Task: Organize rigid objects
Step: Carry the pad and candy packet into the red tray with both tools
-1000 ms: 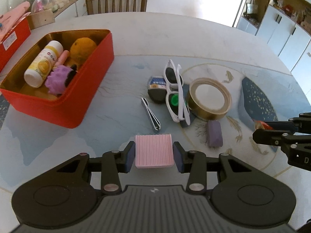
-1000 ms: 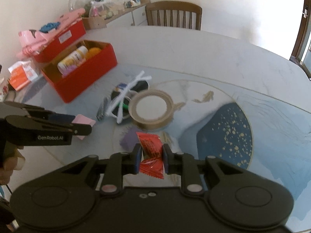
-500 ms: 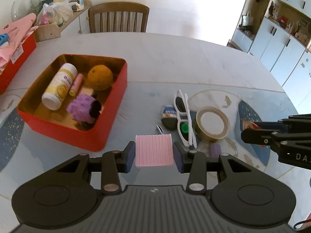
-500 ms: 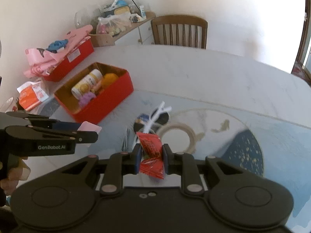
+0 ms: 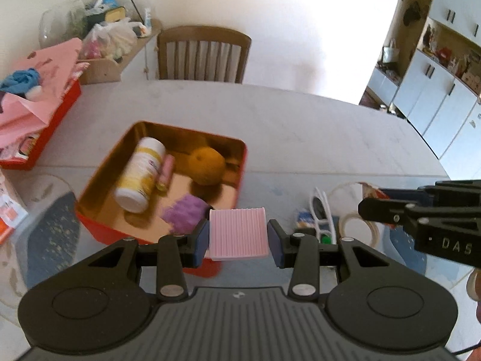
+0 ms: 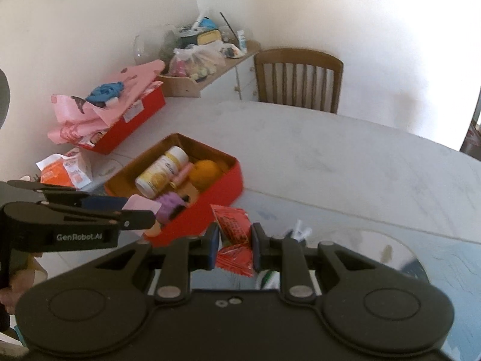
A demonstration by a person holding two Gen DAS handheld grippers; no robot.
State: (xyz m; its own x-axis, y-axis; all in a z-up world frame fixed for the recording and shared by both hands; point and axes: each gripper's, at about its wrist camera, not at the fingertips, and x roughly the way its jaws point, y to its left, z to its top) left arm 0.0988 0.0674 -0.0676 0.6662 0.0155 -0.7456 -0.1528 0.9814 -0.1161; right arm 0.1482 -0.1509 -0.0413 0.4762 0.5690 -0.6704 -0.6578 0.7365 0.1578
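Red tin (image 5: pixel 90 210): one bottle (image 5: pixel 139 177), one orange (image 5: pixel 207 165).

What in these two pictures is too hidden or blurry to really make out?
- Tape roll, left wrist view: the right gripper covers part of it.
- Sunglasses, right wrist view: mostly behind that gripper's fingers.
- White bottle label: blurred in both views.
- Red packet print: too blurred to read.

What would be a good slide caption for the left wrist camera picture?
Left gripper holds a pink ribbed block near the open red tin.
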